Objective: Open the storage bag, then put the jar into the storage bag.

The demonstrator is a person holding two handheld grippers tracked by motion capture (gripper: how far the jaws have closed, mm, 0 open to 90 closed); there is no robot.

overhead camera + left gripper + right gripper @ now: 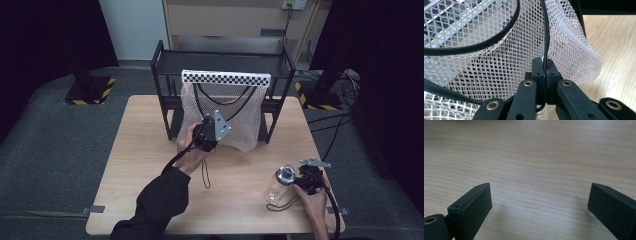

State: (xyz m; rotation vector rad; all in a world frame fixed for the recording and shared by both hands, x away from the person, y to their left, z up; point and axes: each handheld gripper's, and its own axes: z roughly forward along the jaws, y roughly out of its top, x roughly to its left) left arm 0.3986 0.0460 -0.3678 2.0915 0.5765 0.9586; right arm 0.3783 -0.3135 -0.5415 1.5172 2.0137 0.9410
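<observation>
A white mesh bag (227, 115) with black cord handles hangs off the front of a black metal rack (222, 62), under a checkered strip (225, 77). My left gripper (207, 134) is at the bag's lower left, shut on the black cord (546, 37) and some mesh (499, 62); the left gripper view shows its jaws pressed together around them. A clear plastic bottle (277, 186) with a dark cap is at the table's front right. My right gripper (306, 176) is just right of it, open (540, 195) over bare wood with nothing between its jaws.
The light wooden table (145, 165) sits on grey floor. The rack stands at the table's back middle. A thin black cord (205, 176) lies on the wood below the left hand. Stand bases with yellow-black tape (90, 90) flank the table at the back.
</observation>
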